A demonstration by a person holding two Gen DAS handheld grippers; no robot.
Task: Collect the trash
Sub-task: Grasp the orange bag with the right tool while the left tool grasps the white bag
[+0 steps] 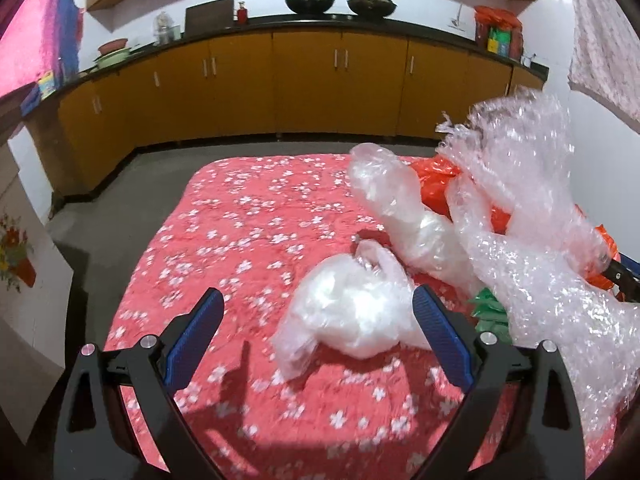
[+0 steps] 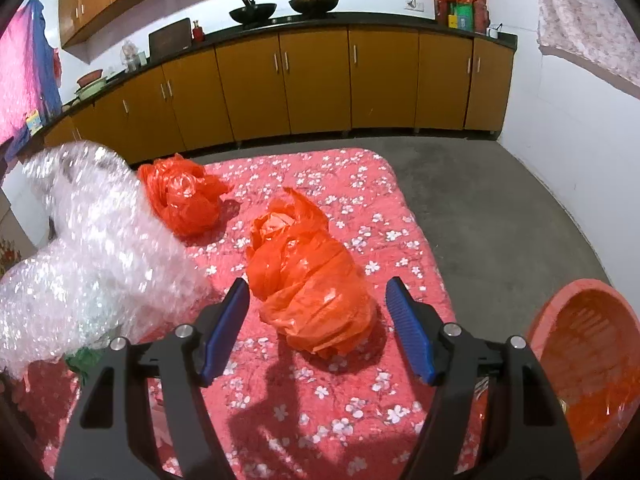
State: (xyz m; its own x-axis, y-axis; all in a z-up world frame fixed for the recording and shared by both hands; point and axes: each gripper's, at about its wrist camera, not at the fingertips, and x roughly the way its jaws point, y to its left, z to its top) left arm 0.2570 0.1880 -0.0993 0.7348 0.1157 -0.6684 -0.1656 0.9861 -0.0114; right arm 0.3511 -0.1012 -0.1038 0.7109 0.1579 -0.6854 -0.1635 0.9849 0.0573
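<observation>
Two grippers, each with jaws spread wide and holding nothing. Left gripper (image 1: 318, 334): the jaws stand on either side of a crumpled white plastic bag (image 1: 348, 316) that lies on the red floral bedspread (image 1: 240, 220); whether the blue pads touch the bag cannot be told. Right gripper (image 2: 318, 330): the jaws frame the near end of a crumpled orange plastic bag (image 2: 308, 280), which also rests on the bedspread. Further trash lies beyond: a second orange bag (image 2: 182, 196) toward the far edge, a clear plastic bag (image 1: 394, 208) behind the white one, a large sheet of bubble wrap (image 1: 540, 248) heaped between the two grippers, and a scrap of green wrapper (image 1: 490, 312) partly hidden under it. An orange basket (image 2: 588, 360) sits at the right edge of the right wrist view, beside the bed, and is the likely receptacle. Yellow cabinets (image 1: 304, 76) line the far wall under a dark counter (image 1: 320, 20). Risks, as judged: thin film may slip from the pads if only a loose fold is pinched; closing too low may catch the bedspread with the bag; the bubble wrap, just beside both grippers, may be snagged and dragged along; a springy bag may unfold and miss the basket.
</observation>
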